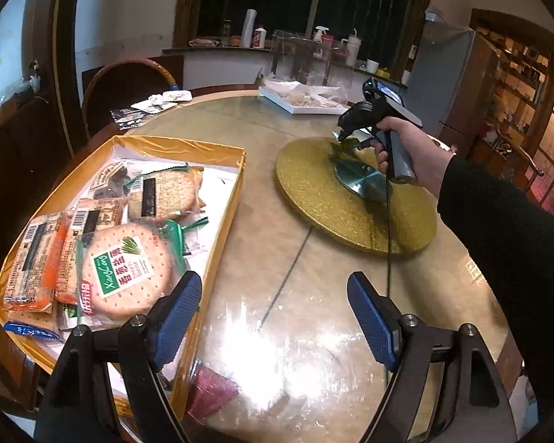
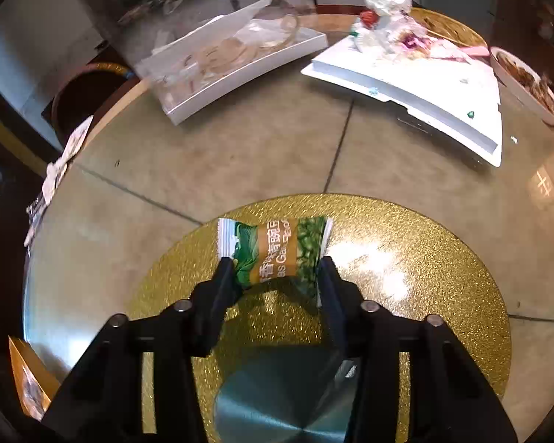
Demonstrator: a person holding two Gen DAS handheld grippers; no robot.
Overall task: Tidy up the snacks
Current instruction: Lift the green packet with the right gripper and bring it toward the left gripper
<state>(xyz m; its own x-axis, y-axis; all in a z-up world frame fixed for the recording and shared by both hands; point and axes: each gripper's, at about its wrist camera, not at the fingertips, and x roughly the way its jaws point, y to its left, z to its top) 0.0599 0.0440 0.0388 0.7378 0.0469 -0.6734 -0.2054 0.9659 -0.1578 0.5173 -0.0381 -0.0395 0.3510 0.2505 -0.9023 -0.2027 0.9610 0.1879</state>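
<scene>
Several wrapped biscuit packs (image 1: 129, 269) lie heaped in the yellow box (image 1: 218, 229), which sits on the round table (image 1: 262, 192) just left of the gold board (image 1: 354, 199). The topmost is a large round cracker in clear wrap with a green label; orange-edged packs lie beside it toward the box's outer wall, and another round cracker pack lies behind it. The left gripper (image 1: 273, 317) hovers by the box's near corner, blue fingers (image 1: 177, 317) spread wide with nothing between them.

Over the gold board, a hand (image 1: 406, 147) holds the right gripper (image 2: 277, 277), its two fingers set against the ends of a small green-and-tan snack packet (image 2: 277, 251); the packet sits squeezed between them above the board's glittered surface. A shiny round disc (image 2: 288, 398) lies on the board under the gripper.

Beyond the board stand a white tray (image 2: 240, 74) with a clear cover and a white lid (image 2: 417, 85) bearing crumpled wrappers (image 2: 387, 18).
</scene>
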